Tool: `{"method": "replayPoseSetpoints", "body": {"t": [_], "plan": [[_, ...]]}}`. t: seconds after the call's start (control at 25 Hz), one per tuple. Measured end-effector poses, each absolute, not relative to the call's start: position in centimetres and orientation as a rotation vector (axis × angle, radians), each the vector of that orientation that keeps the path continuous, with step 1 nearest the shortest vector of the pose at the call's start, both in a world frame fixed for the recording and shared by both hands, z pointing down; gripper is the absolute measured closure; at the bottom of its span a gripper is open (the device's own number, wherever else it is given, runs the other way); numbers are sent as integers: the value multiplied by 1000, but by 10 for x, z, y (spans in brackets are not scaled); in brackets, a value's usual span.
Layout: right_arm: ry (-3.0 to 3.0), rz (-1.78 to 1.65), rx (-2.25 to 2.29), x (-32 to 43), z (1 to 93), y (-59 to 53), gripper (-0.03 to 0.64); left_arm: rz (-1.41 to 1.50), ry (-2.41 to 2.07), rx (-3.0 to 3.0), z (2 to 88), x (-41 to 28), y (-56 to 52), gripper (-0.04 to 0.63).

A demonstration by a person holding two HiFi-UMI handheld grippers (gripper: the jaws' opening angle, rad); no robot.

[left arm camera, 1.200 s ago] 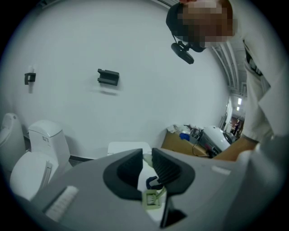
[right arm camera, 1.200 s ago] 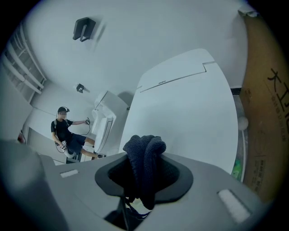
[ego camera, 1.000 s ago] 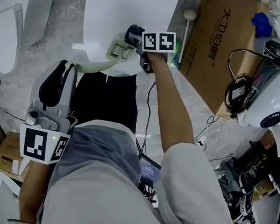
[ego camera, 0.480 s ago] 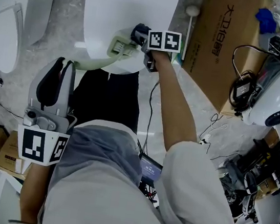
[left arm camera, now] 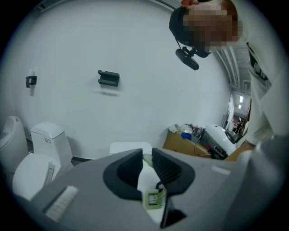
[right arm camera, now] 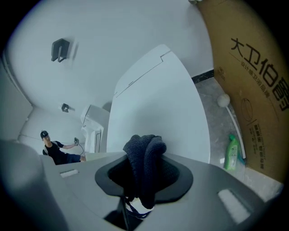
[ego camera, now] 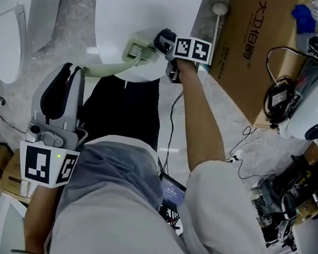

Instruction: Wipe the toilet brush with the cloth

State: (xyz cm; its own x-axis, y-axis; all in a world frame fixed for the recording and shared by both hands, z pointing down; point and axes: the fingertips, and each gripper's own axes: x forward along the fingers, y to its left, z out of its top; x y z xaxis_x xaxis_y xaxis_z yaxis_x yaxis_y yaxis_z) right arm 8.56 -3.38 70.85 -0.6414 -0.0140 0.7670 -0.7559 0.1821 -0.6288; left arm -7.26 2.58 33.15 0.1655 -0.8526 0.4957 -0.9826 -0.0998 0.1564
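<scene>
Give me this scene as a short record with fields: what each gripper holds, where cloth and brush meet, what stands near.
brush: toilet brush, pale green, handle clamped in the left gripper
cloth: dark cloth, clamped in the right gripper
contact: cloth looks pressed to the brush head, over the white toilet lid
nearby: cardboard box; green bottle on the floor

Workshop or test bay for bathroom fixtures, not a home bathroom: a closed toilet point(ego camera: 146, 10) and a second toilet point(ego camera: 8, 32) stand close together on a grey stone floor point(ego camera: 74, 18) before a bare white wall point(left arm camera: 135, 54). A printed cardboard box point(ego camera: 245, 53) and loose cables point(ego camera: 244, 150) crowd one side.
</scene>
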Motion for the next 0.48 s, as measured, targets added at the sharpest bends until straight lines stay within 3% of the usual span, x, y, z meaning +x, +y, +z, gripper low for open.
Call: {"method": "replayPoseSetpoints", "body": {"t": [0.48], "plan": [[-1808, 1539, 798, 108, 716, -13, 503, 399, -1740, 2000, 331, -72, 26, 595]]}}
